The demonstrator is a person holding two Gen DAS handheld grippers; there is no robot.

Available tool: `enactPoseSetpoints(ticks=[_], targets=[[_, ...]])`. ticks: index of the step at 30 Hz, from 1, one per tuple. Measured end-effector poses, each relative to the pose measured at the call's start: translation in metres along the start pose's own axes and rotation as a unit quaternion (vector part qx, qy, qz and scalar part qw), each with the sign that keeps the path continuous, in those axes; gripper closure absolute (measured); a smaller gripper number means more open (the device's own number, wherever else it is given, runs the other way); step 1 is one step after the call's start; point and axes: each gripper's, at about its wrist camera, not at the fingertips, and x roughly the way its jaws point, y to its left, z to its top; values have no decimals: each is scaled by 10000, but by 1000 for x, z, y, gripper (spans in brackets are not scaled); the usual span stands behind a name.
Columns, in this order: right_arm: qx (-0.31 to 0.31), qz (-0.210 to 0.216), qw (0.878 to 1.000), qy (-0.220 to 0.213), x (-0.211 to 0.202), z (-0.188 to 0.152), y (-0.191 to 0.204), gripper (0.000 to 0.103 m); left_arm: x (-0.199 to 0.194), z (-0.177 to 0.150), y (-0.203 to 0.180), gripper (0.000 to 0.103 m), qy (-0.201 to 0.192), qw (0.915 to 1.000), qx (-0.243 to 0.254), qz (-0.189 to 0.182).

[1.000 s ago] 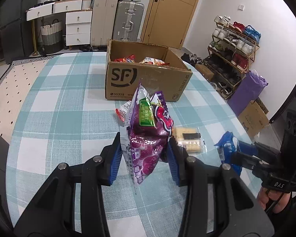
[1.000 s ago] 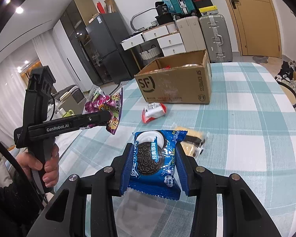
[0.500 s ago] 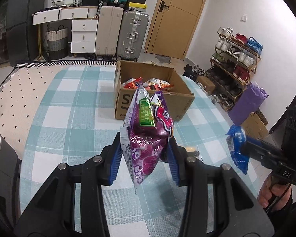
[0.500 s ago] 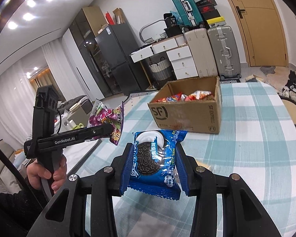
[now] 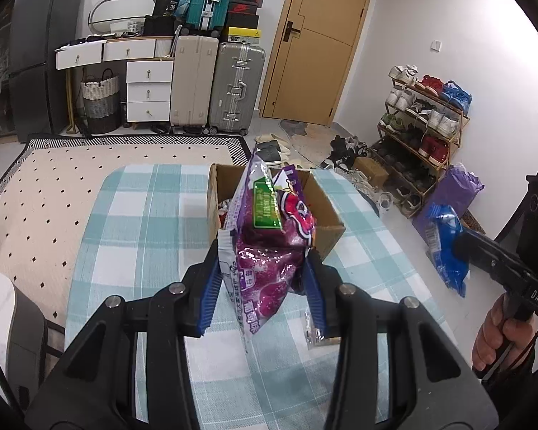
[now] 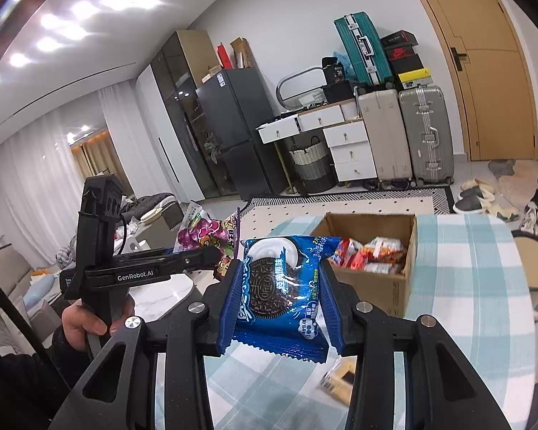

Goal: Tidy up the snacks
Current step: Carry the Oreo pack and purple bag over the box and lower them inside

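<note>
Left gripper: fingers clamped on a purple bag, held upright in the air above the tabletop. In the left wrist view the bag covers part of the box behind it.

Right gripper: fingers clamped on the sides of a blue Oreo pack, also clear of the tabletop.

Box stands open on the checked cloth, with red and white snack packets inside. It lies ahead of both grippers.

One clear-wrapped snack lies on the tabletop, below and just right of the Oreo pack in the right wrist view.

A hand holds the left gripper's handle; another hand holds the right one.
</note>
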Motion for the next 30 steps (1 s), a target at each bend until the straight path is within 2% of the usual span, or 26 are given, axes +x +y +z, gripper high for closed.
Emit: enactPoseSetpoints(ticks=[4,9,15,21,30], targets=[[-175,-91,9998,-12,7,26,-1,62,3,23,-10,64,-10,9999,130,11],[-374,-157,9992,-30,19,59,0,62,20,49,-27,64,201,9993,313,-81],[-281,-193,9994,-35,41,95,-15,62,42,86,-33,64,233,9991,326,-131],[-250,-335,9991,101,70,115,-30,62,78,121,-32,64,376,9986,362,-113],[-69,-505,9977,449,123,124,-69,62,149,146,-25,64,798,9961,378,-84]])
